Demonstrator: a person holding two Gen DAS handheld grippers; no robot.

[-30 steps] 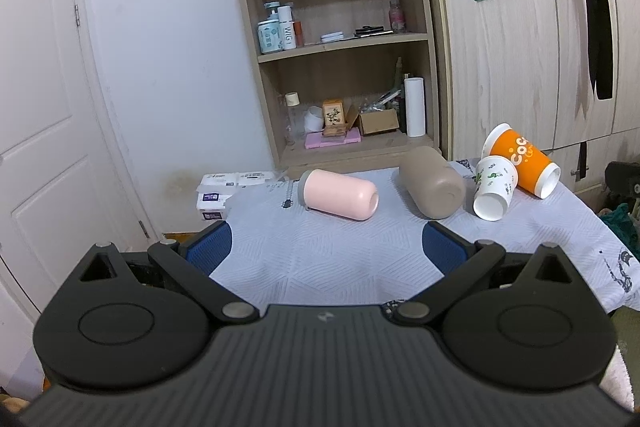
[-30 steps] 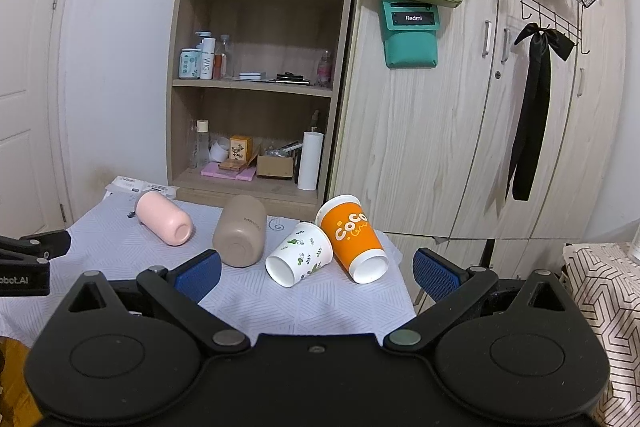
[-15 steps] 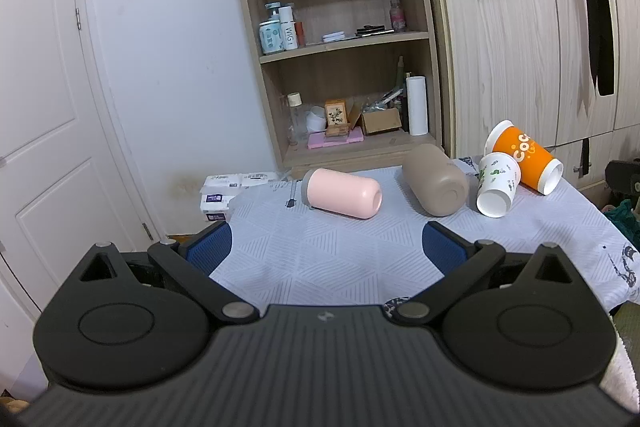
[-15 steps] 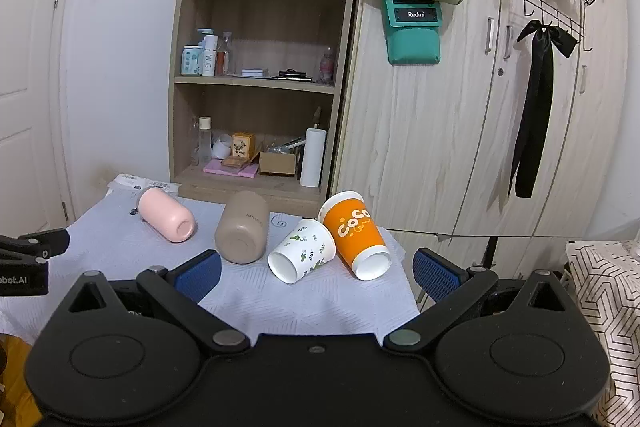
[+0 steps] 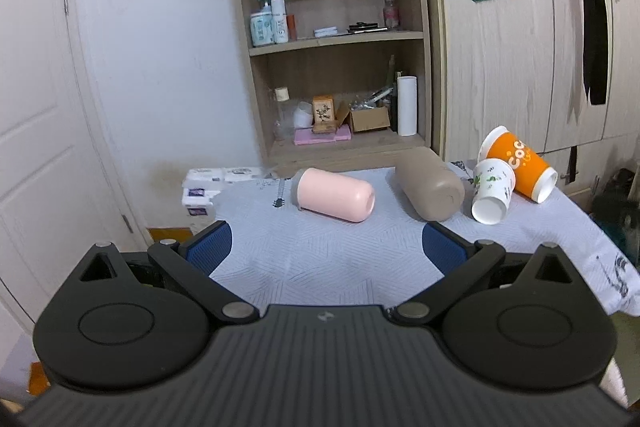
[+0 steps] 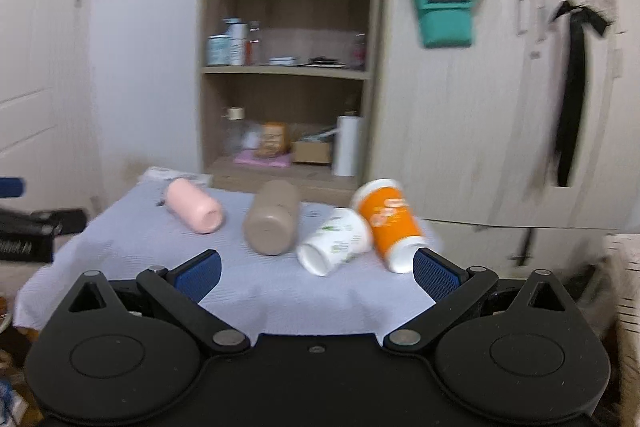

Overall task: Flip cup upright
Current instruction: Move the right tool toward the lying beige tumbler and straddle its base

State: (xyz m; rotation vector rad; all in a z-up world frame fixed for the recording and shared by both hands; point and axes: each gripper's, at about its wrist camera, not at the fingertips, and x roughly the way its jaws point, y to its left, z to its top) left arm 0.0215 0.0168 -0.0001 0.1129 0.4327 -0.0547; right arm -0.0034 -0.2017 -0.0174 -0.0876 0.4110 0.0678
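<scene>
Your right gripper (image 6: 316, 269) has swung in toward the table over the last second: its view is now smeared with motion, and the cups that sat well ahead of it a moment ago now lie just beyond its blue pads (image 6: 198, 275), which stand wide apart with nothing between them. Your left gripper (image 5: 324, 245) has only eased forward a little; it too is spread wide and empty, hovering over the near part of the pale cloth (image 5: 320, 267). I read this as the approach, with no cup touched yet and the whole flip still to do. Past the pads, four cups lie on their sides in a rough row across the cloth. Nearest your right gripper are the white cup (image 6: 334, 241) with a green leaf print, its mouth turned toward you, and the orange cup (image 6: 386, 223) touching it on the right, tilted so its mouth end points down toward the table edge. To their left lies the taupe cup (image 6: 272, 223), and further left, apart from it, the pink cup (image 6: 194, 205), both smooth and rounded, showing closed ends; through the blur I cannot say whether those two carry lids. Behind the table stand the wooden shelf (image 6: 288, 71) and the wardrobe (image 6: 480, 107).
</scene>
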